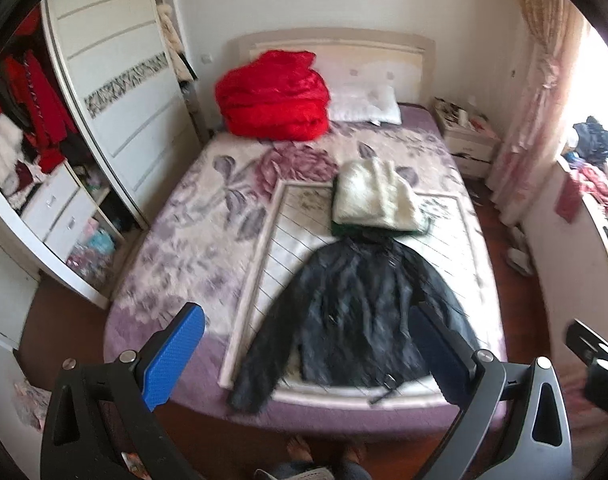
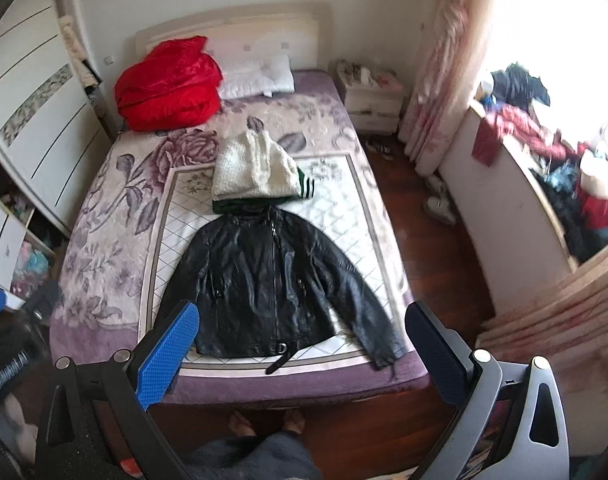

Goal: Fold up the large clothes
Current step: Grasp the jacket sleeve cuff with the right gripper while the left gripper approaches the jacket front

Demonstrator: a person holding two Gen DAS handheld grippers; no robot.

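A black leather jacket (image 2: pixel 276 280) lies flat and face up on the bed, sleeves spread, collar away from me; it also shows in the left wrist view (image 1: pixel 355 316). Behind its collar sits a folded white fleece garment (image 2: pixel 256 170) on top of a folded green one (image 2: pixel 304 188). My left gripper (image 1: pixel 307 352) is open and empty, held above the bed's foot. My right gripper (image 2: pixel 304 356) is open and empty, also above the foot of the bed, in front of the jacket's hem.
The bed (image 2: pixel 104 208) has a floral cover, a red quilt bundle (image 2: pixel 168 84) and a white pillow (image 2: pixel 260 76) at the head. A wardrobe (image 1: pixel 116 92) stands left, a nightstand (image 2: pixel 371 96) back right, a clothes-strewn ledge (image 2: pixel 551 148) right. My feet (image 2: pixel 264 424) stand at the foot.
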